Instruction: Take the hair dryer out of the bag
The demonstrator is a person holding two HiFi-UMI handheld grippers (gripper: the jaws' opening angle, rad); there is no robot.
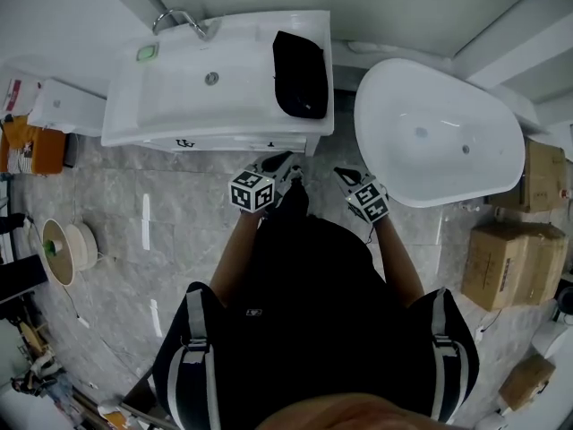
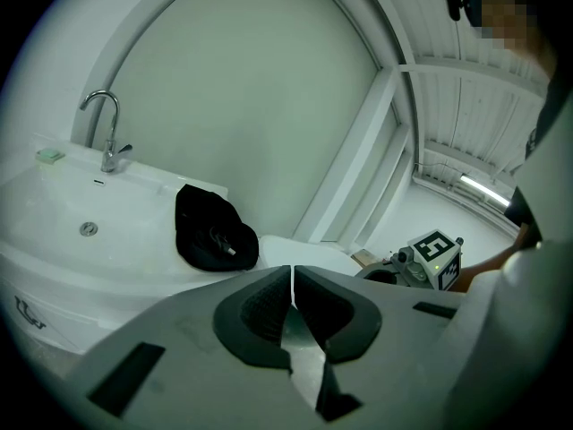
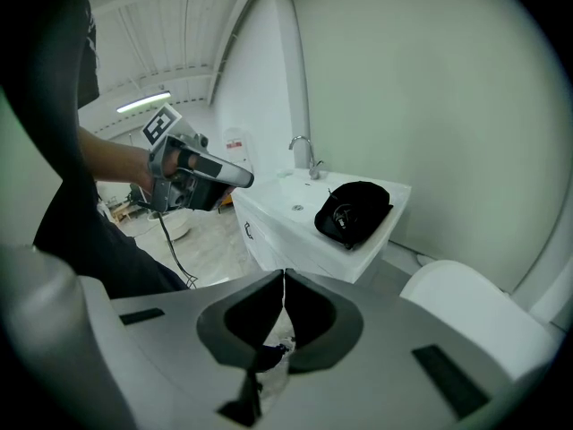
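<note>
A black bag (image 1: 300, 74) lies on the right end of the white washbasin counter (image 1: 179, 106). In the left gripper view the bag (image 2: 215, 231) has its mouth towards me, and something dark with a pale bit shows inside; the hair dryer itself I cannot make out. The bag (image 3: 354, 211) also sits ahead in the right gripper view. My left gripper (image 1: 285, 163) and right gripper (image 1: 346, 175) hover side by side in front of the counter, short of the bag. Both are shut with nothing held, as the left gripper (image 2: 292, 280) and right gripper (image 3: 284, 285) show close up.
A chrome faucet (image 1: 183, 18) stands at the back of the basin. A white bathtub (image 1: 439, 133) sits to the right of the counter. Cardboard boxes (image 1: 515, 262) stand at the right edge of the view, and a cable spool (image 1: 67, 249) lies on the floor at the left.
</note>
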